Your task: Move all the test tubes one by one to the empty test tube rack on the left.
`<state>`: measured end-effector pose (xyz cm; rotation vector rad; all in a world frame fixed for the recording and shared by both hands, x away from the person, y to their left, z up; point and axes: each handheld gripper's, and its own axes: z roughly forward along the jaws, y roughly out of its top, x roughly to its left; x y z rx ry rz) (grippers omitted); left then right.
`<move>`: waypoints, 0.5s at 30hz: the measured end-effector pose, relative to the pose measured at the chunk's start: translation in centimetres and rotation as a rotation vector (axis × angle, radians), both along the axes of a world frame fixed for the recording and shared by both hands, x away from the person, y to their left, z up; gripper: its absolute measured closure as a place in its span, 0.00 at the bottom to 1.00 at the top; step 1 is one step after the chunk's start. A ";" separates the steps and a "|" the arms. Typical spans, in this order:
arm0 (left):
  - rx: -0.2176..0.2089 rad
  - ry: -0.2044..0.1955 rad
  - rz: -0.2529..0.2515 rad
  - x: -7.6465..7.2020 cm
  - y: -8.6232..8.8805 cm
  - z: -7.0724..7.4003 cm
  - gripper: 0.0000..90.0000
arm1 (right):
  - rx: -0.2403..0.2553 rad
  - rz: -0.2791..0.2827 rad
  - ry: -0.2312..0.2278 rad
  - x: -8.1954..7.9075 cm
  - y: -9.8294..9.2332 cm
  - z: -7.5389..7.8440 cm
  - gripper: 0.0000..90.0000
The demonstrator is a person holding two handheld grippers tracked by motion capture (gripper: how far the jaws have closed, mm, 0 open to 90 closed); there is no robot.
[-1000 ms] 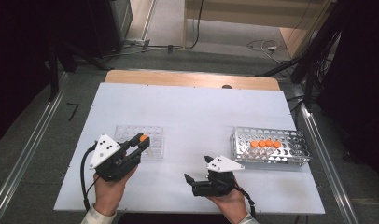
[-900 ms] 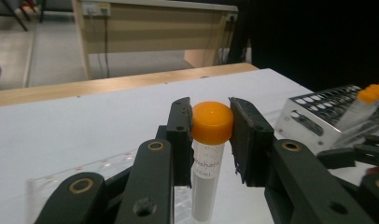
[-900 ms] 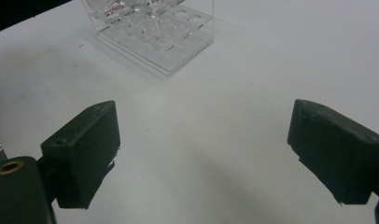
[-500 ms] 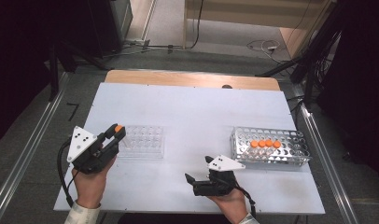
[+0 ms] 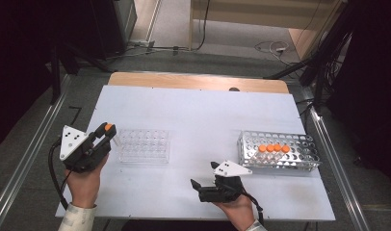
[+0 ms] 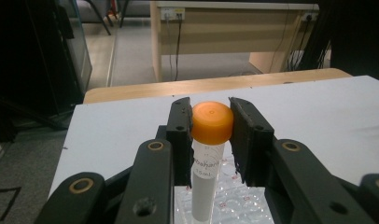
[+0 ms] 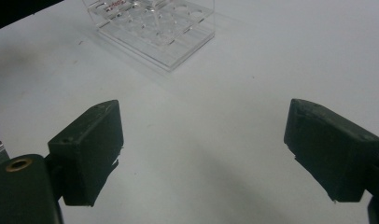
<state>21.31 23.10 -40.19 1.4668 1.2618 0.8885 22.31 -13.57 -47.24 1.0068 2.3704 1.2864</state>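
Observation:
My left gripper [image 5: 107, 130] [image 6: 210, 126] is shut on an orange-capped tube [image 6: 212, 122] [image 5: 108, 127], its pads pressing the cap from both sides. It hovers at the left end of a clear plastic rack [image 5: 144, 144] [image 7: 155, 29], and the tube's white body hangs over that rack's near wells [image 6: 234, 205]. My right gripper [image 5: 205, 175] [image 7: 204, 144] rests low near the table's front edge, jaws wide apart with only bare table between them. A metal wire rack [image 5: 279, 151] at the right holds several orange-capped tubes [image 5: 273, 148].
The white table top [image 5: 203, 115] has a wooden strip [image 5: 198, 82] along its far edge. Metal rails [image 5: 338, 163] run down both sides. Dark equipment and cables stand on the floor beyond.
My left hand has carried the tube leftward, from over the clear rack's middle to its left end. The right hand has not moved.

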 end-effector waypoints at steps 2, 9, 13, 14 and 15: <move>0.002 0.008 -0.002 0.2 0.0 -0.3 0.78 | 0.002 -0.001 0.001 0.0 0.0 0.0 0.12; 0.023 0.051 -0.001 0.8 -0.4 -1.7 0.78 | -0.001 -0.003 -0.009 0.0 -0.1 0.0 0.12; 0.039 0.082 -0.003 1.1 -0.6 -2.8 0.78 | 0.002 -0.006 -0.010 -0.1 -0.2 0.1 0.12; 0.040 0.073 0.000 1.1 -0.7 -2.9 0.78 | 0.002 -0.004 -0.011 -0.1 -0.3 0.1 0.12; 0.045 0.073 0.000 1.0 -0.7 -2.9 0.78 | 0.003 -0.004 -0.013 -0.1 -0.3 0.1 0.12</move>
